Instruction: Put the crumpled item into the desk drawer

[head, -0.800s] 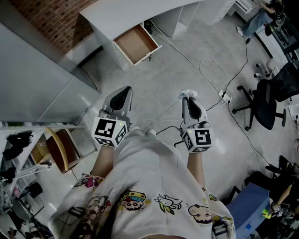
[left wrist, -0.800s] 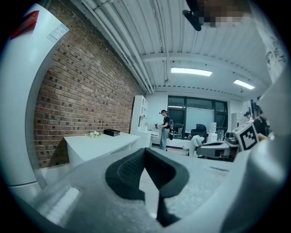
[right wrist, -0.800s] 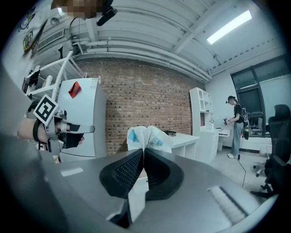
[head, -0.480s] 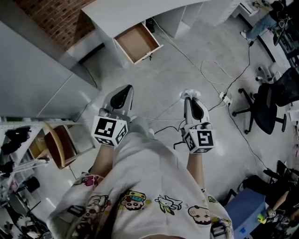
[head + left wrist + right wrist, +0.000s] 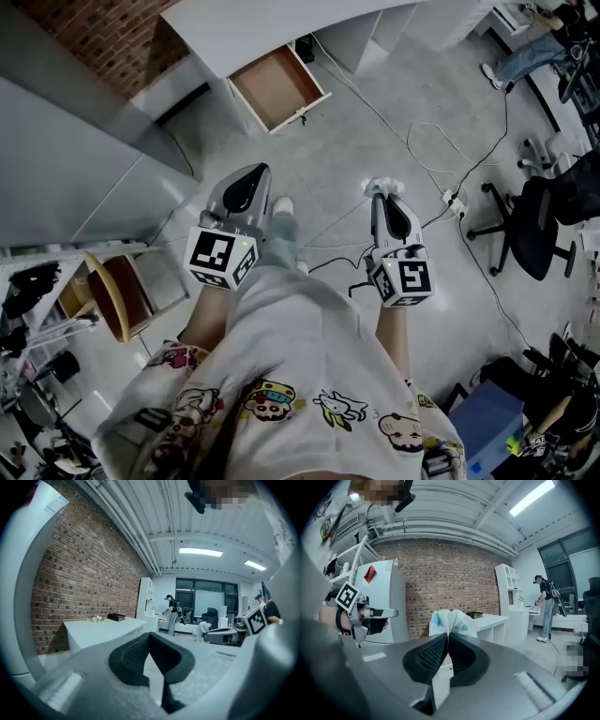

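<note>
Crumpled item, white with blue print, is pinched in the right gripper, jaws pressed onto it, with the wad sticking out past the tips. In head view it is seen held over the floor, well apart from the desk drawer, which is pulled open below the white desk. Left gripper is held alongside, jaws pressed together, nothing between them.
</note>
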`<act>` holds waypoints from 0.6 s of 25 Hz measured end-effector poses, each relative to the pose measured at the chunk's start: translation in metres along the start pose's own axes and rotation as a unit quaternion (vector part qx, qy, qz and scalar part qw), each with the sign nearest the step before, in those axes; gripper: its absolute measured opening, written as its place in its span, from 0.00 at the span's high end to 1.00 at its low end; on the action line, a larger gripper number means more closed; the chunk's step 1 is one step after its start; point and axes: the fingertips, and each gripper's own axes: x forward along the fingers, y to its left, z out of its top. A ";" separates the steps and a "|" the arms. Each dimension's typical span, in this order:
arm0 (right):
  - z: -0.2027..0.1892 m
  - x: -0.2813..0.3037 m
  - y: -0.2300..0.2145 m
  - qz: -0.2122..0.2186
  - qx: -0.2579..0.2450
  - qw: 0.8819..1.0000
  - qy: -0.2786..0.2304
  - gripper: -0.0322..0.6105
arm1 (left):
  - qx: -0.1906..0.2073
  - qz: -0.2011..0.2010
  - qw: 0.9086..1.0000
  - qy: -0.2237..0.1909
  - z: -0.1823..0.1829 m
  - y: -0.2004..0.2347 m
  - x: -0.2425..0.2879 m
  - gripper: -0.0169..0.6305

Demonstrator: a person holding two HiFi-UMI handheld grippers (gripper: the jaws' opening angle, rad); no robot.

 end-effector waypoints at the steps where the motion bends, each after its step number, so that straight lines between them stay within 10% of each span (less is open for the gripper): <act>1: 0.001 0.010 -0.003 0.000 0.000 1.000 0.002 0.93 | 0.000 -0.002 1.000 0.001 0.002 0.006 0.008 0.98; 15: 0.036 0.163 -0.032 0.013 -0.003 1.000 0.014 0.93 | -0.006 -0.001 1.000 0.004 0.032 0.115 0.125 0.98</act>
